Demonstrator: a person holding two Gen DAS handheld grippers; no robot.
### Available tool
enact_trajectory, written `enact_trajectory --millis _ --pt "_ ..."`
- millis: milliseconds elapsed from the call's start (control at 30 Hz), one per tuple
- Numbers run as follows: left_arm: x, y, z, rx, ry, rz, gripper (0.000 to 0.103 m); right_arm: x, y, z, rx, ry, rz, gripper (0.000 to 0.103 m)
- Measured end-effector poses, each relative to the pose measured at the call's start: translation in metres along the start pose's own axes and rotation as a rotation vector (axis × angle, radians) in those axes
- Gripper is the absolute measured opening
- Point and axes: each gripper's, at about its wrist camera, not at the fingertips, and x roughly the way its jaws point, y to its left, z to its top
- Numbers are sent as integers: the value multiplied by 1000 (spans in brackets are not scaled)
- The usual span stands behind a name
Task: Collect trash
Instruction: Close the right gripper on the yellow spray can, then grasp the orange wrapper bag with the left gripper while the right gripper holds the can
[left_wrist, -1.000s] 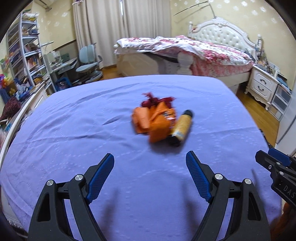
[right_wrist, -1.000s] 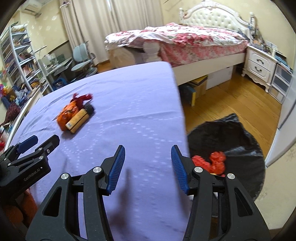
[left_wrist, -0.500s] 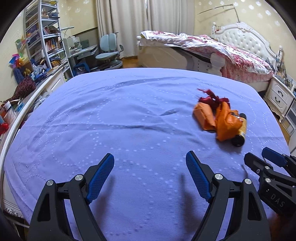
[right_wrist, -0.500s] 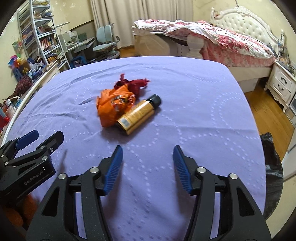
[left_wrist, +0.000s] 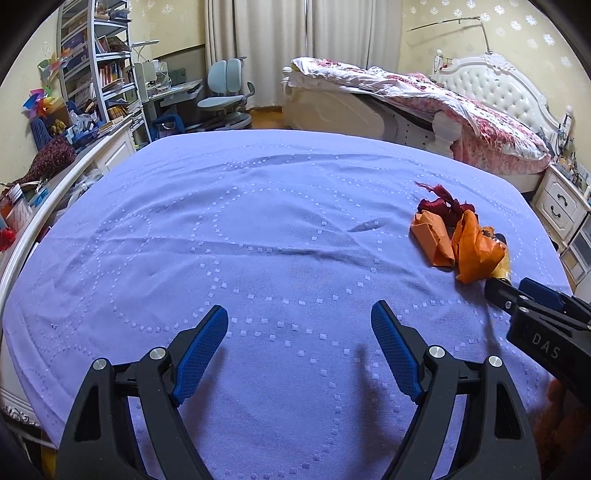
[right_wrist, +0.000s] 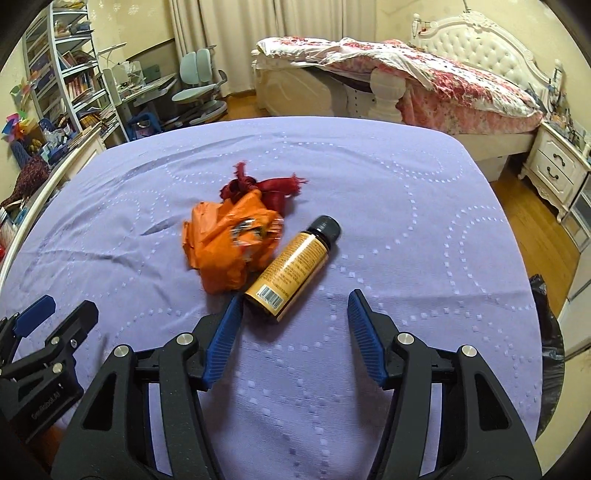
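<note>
Right wrist view: right claw (right_wrist: 293, 302) stands moderately wide, nothing between its pads. The amber-labelled cylindrical bottle with a black cap (right_wrist: 291, 266) lies on its side on the lilac dotted-pattern bedspread (right_wrist: 406, 206), base toward the claw, cap pointing to upper right of frame. Its base sits just above the gap between the blue ribbed fingers (right_wrist: 223, 338), nearer the left one; contact cannot be told. Crumpled orange plastic wrapper (right_wrist: 229, 247) lies against the bottle's left side, centre-left of frame. Dark red shredded scrap (right_wrist: 266, 188) touches the wrapper's upper edge. Black bin bag (right_wrist: 550, 354) shows at right edge, beyond the bedspread's rim.

Left wrist view: left claw (left_wrist: 299, 328) is spread wide and empty, over bare bedspread at lower centre. The trash pile sits at right of frame, well apart from this claw; the right claw enters from the lower right edge, tips close to the bottle.
</note>
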Motion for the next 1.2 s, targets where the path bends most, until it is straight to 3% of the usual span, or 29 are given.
enact_trajectory --millis 500,600,667,733,1200 --pt "4 -13 4 33 -8 3 80 7 -20 13 13 -15 -6 57" --pt "4 -19 4 46 -12 -5 80 13 -21 20 13 -4 8 46" --pt "4 -24 4 50 -13 -20 80 12 -20 20 0 -2 5 32" --pt "4 -31 4 61 -15 -35 80 11 -23 19 -11 0 9 24" --pt "0 -96 6 167 -57 -117 80 -9 -73 1 60 -12 -13 24"
